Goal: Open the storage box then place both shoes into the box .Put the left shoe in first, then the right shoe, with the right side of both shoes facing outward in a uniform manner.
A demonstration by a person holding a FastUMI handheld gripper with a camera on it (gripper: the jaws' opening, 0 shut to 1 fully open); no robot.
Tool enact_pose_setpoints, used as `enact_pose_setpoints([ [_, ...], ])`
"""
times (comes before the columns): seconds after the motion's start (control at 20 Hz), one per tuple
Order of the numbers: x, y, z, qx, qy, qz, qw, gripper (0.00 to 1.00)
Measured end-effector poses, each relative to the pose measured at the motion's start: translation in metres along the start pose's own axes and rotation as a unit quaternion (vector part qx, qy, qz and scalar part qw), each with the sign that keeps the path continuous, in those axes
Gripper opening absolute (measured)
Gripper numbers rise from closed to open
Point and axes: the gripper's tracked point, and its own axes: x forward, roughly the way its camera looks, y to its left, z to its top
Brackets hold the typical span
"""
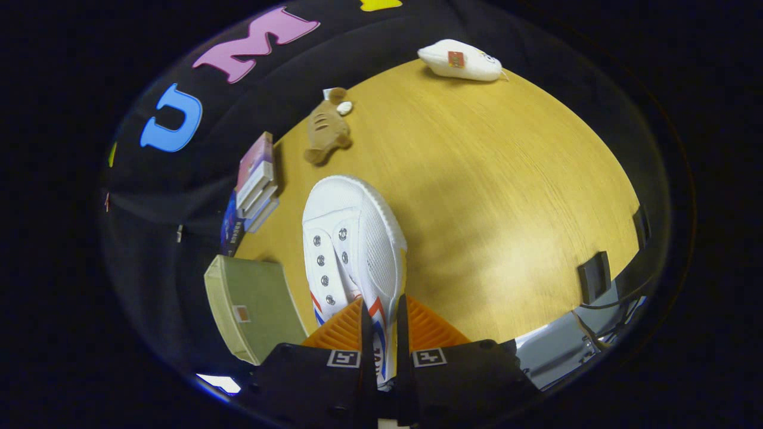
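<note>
Clamping the heel-side wall of a white shoe [351,238], the gripper [380,325] has both orange ribbed fingers [340,333] pressed against the canvas, one on each side of the upper's edge with its red and blue stripes. The shoe points away from the fingers, toe forward, and seems lifted or tipped off the desk [489,196], though the contact under its sole is hidden. Just left of the fingers, at the desk's edge, stands a pale green storage box [250,304]; whether its lid is open I cannot tell from this angle. Beyond the box lies a stack of books [256,185], then a brown plush toy [326,128], and at the far side a white plush toy [462,61].

Judging by this, the carrying step for one shoe is in hand; which shoe of the pair it is I cannot say. The next move calls for swinging the shoe left over the box, turning it so its right side faces outward, and lowering it without snagging the box wall.
</note>
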Motion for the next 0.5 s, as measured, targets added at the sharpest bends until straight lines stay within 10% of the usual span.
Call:
enact_pose_setpoints([
  [0.5, -0.004, 0.207, -0.053, -0.067, 0.038, 0.088, 0.993, 0.17],
])
